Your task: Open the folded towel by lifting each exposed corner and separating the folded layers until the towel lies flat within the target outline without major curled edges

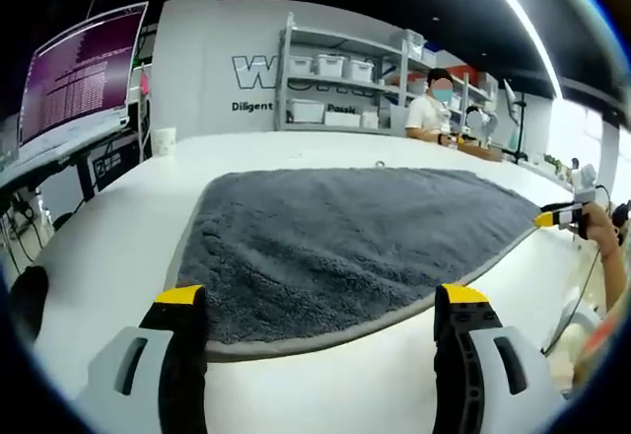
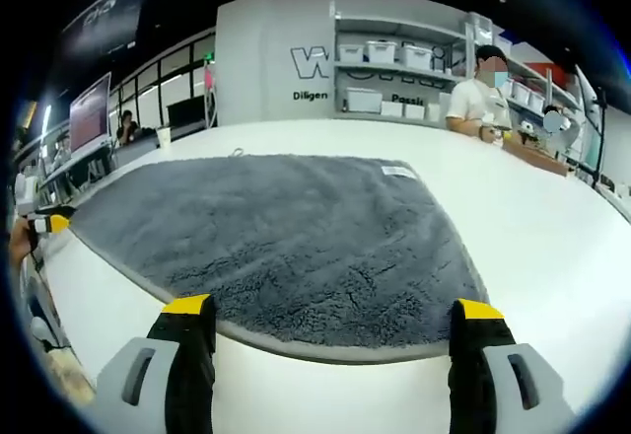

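In your left gripper view, the left gripper [image 1: 320, 330] stands with its jaws wide apart and nothing between them; the yellow-tipped fingers [image 1: 179, 301] rise at 7 and 5 o'clock. The grey towel [image 1: 345, 242] lies spread on the white table [image 1: 108, 227], filling the centre of the view. Its near hem runs just past your fingertips, and the left fingertip overlaps that hem; you cannot tell whether it touches. The towel's far edge runs across at about 12 o'clock, and one corner tapers toward 3 o'clock, where your right gripper [image 1: 557, 217] sits just beside it, held in a hand [image 1: 601, 227]. A cup [image 1: 164, 140] stands on the table at 10 o'clock, a monitor [image 1: 79, 79] further out the same way, and shelves [image 1: 345, 79] with bins stand at 12 o'clock. A person [image 1: 431, 113] sits at 1 o'clock.

In your right gripper view, the right gripper [image 2: 330, 330] is likewise spread wide and empty, its tips right at the towel's [image 2: 286, 237] near hem. The towel lies flat here, with a white label [image 2: 398, 171] on its far edge at about 1 o'clock. Your left gripper [image 2: 49, 223] shows at 9 o'clock, beside the towel's corner there. The table [image 2: 532, 217] stretches bare toward 3 o'clock.
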`<state>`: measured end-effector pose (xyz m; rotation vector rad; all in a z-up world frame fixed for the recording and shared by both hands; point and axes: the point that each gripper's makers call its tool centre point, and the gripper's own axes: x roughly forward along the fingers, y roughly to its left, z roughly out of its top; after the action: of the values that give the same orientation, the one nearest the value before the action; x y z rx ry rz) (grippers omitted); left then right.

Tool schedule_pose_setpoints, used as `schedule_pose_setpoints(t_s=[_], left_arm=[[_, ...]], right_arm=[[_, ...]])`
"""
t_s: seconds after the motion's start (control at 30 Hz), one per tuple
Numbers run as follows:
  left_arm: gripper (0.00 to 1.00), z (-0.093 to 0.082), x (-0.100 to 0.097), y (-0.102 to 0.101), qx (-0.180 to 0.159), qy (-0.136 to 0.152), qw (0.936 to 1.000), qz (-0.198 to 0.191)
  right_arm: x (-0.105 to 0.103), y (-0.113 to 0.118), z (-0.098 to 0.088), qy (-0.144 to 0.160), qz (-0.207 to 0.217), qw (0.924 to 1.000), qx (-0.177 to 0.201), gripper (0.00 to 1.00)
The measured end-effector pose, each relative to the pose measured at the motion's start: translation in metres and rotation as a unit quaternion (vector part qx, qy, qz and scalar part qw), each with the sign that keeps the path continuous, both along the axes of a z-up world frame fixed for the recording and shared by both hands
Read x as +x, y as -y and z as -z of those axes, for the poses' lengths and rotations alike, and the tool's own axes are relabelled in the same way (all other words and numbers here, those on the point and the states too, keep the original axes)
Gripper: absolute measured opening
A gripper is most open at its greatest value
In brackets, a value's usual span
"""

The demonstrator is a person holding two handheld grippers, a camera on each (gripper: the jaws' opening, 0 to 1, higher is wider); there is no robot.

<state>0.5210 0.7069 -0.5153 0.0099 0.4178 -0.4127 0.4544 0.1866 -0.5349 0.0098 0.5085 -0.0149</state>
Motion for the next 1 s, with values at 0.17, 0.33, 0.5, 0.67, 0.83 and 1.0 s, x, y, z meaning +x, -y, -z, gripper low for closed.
schedule_pose_setpoints(t_s=[0.17,0.33,0.5,0.67,0.83,1.0], left_arm=[[0.9,0.009,0.001,-0.004,0.013,-0.002,0.9999,-0.006],[0.9,0.007,0.003,-0.006,0.006,-0.001,1.0,-0.007],[0.94,-0.005,0.004,-0.007,-0.014,0.013,0.9998,-0.01],[0.96,-0.023,0.0,-0.014,-0.02,0.031,0.9992,-0.012],[0.99,-0.026,-0.007,-0.02,-0.01,0.025,0.9996,-0.003],[0.99,-0.026,-0.021,-0.029,-0.02,0.015,0.9997,-0.001]], right_arm=[[0.0,-0.001,0.001,0.0,0.001,1.0,-0.002,0.99],[-0.002,-0.001,0.0,-0.004,-0.002,1.0,-0.002,0.99],[-0.006,-0.005,-0.005,-0.003,-0.011,0.9999,0.007,0.99],[-0.013,-0.01,-0.017,0.007,-0.022,0.9997,0.009,0.99],[-0.026,-0.017,-0.03,0.009,-0.044,0.9989,0.011,0.99],[-0.042,-0.017,-0.042,-0.002,-0.047,0.9989,-0.007,0.99]])
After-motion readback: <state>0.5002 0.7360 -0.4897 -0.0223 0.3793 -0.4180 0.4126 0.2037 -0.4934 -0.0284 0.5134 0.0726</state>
